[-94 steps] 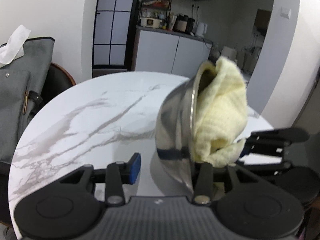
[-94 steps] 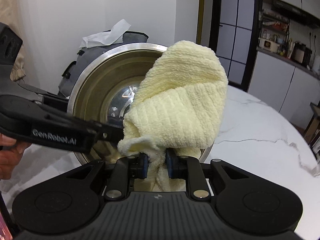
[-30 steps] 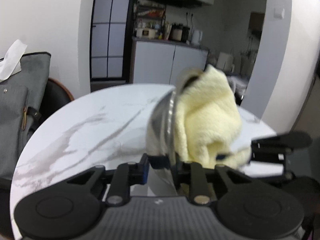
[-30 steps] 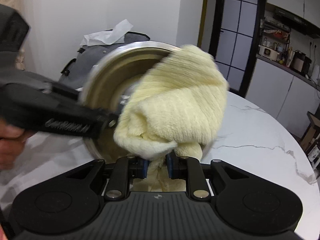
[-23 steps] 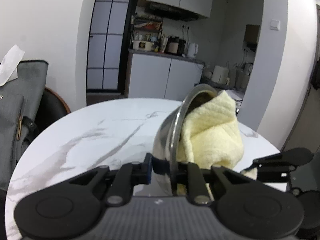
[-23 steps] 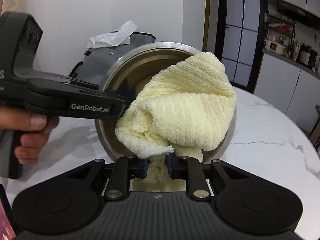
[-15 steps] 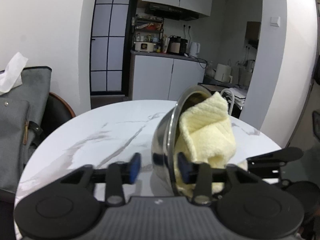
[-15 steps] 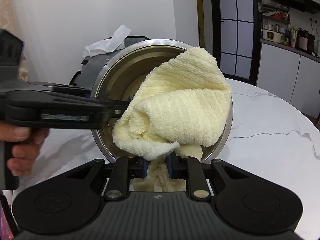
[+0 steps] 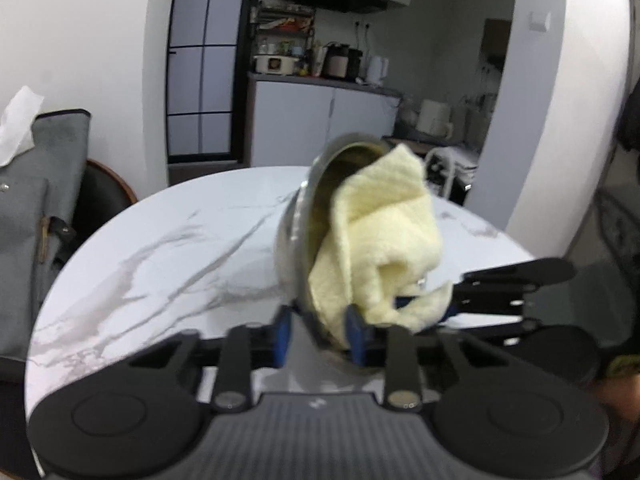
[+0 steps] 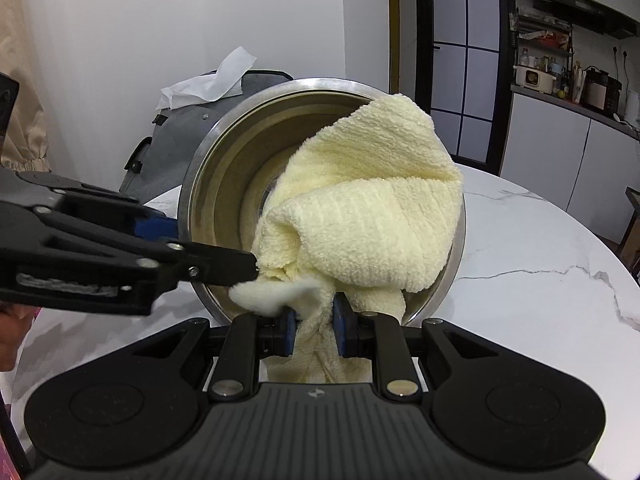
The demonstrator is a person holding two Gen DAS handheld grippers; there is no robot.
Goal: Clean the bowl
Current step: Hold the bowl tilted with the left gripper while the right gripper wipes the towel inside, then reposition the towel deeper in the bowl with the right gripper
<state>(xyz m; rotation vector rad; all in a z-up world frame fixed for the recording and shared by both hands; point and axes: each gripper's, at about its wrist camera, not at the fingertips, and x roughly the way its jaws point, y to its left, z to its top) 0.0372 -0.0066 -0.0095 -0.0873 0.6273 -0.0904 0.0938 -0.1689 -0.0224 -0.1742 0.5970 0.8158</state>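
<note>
right tool [image 10: 314, 330]: clamped on yellow cloth [image 10: 360, 224] | left tool [image 9: 320, 334]: jaws closing across bowl [image 10: 224, 184] rim | bowl tipped above worktop [image 10: 532, 248], cloth inside | risk: re-gripping lets bowl slip and drop

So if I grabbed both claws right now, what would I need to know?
Left claw: jaws closing on the bowl rim; the bowl is tipped on its side over the table.
Right claw: shut on the cloth, which is bunched inside the bowl.
Done: both things are picked up and the cloth is against the inside.
Left: probably more wiping; whether the bowl is clean can't be told. Then put both down.
</note>
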